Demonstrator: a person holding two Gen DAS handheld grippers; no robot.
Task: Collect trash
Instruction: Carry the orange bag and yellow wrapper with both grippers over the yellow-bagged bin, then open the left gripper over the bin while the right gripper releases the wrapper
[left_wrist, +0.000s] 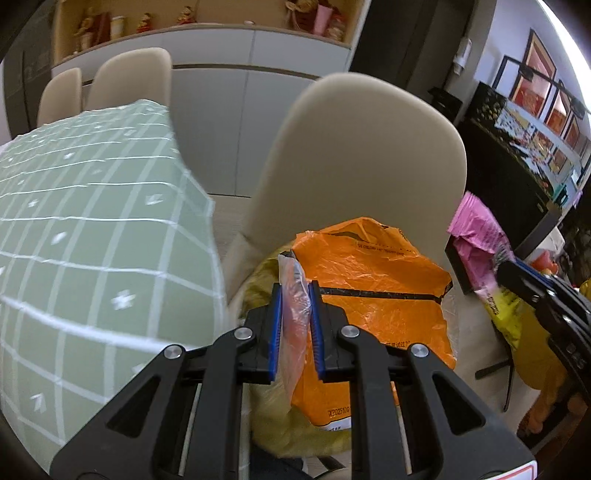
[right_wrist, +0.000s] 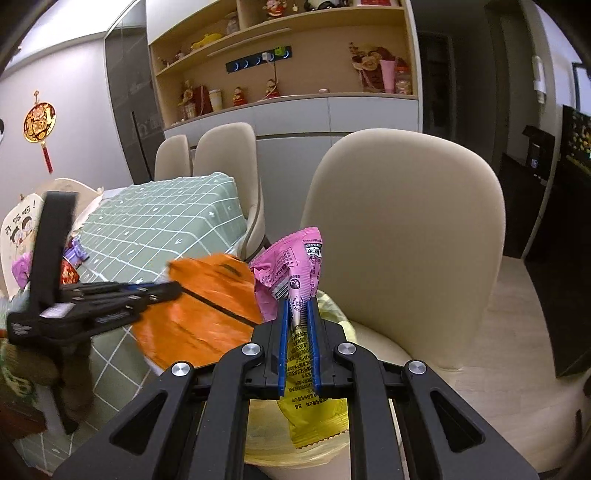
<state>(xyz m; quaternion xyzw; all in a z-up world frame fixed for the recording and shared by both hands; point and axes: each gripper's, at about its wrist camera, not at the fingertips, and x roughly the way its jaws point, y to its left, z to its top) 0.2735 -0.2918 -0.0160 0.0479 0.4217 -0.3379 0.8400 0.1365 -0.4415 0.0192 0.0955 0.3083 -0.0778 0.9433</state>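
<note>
Orange bag (left_wrist: 373, 295): I'm holding it by a clear, crumpled edge in my left tongs (left_wrist: 295, 328), blue pads narrow and pinched on the film; its broad face hangs away from the tongs, right over the bin.
Pink and yellow wrapper (right_wrist: 301, 295): clamped in my right tongs (right_wrist: 298, 343), jaws narrow; long axis runs upright, pink end above the pads, yellow end dangling below.
Bin (right_wrist: 332, 448): yellow-lined mouth sits directly under the yellow end, just in front of the beige chair (right_wrist: 406, 236).
Nearer hand: by my reckoning the right; its wrapper hangs straight above the opening.
Beside: green checked worktop (left_wrist: 92, 240), to the left.
</note>
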